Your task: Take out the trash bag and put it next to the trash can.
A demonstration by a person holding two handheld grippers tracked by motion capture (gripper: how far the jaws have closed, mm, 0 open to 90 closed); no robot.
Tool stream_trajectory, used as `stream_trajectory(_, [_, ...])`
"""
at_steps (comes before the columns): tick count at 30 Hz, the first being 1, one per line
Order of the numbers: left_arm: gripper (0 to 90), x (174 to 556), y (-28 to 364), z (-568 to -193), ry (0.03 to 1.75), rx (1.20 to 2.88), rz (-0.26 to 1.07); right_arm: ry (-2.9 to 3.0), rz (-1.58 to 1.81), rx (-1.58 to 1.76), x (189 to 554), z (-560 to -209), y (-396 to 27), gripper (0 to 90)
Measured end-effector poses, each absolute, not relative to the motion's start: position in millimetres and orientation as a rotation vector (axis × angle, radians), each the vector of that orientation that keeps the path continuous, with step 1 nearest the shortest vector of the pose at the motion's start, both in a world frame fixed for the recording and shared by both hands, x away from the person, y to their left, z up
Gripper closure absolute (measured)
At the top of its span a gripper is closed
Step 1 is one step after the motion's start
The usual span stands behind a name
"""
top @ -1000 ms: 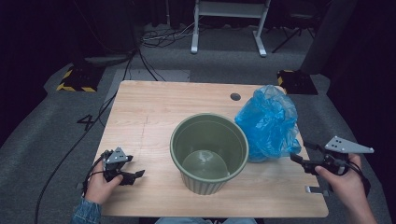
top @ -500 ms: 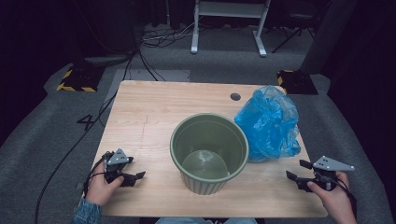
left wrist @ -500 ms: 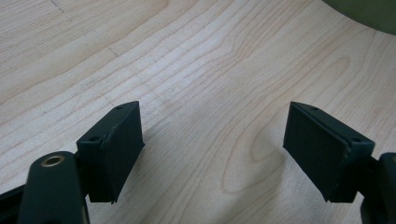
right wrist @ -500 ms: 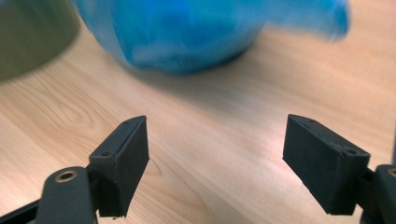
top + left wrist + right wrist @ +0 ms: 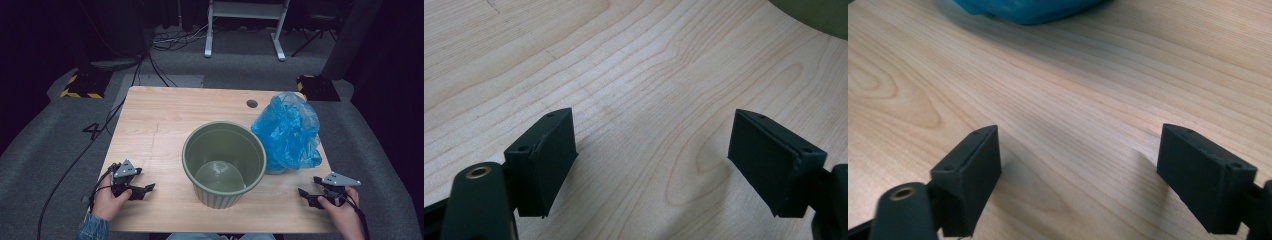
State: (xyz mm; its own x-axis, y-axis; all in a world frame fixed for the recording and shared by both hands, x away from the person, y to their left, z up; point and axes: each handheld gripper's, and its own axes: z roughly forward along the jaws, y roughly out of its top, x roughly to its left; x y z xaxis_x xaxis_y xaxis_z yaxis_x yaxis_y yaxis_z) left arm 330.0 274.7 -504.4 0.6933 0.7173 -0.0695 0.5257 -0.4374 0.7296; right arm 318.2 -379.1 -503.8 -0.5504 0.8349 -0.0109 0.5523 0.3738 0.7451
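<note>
Both claws wide open, empty, at desk's near edge. Our right claw (image 5: 306,195) sits nearer the blue plastic bag (image 5: 287,131); left claw (image 5: 145,190) faces the green pot (image 5: 223,170).

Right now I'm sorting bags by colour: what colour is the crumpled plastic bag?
Blue; the bag shows best in the high view.

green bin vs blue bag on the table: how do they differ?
The green bin is rigid, ribbed and round, while the blue bag is soft, crumpled plastic. The bin stands upright with its mouth open and looks empty; the bag lies slumped in a heap, its contents not visible. The bin sits near the table's middle front, the bag to its right, close beside it. Both rest on the wooden table, untouched by either tool.
</note>
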Motion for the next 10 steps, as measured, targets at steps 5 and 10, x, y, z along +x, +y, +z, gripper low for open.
stream_trajectory(5, [19.0, 329.6, 273.3, -504.7, 0.948, 2.145, 0.333, 2.241, 0.991, 1.239, 318.7, -503.9, -377.3, 16.2])
stream_trajectory(10, [19.0, 329.3, 272.5, -504.7, 0.944, 2.154, 0.342, 2.237, 0.987, 1.24, 318.9, -504.2, -376.3, 15.4])
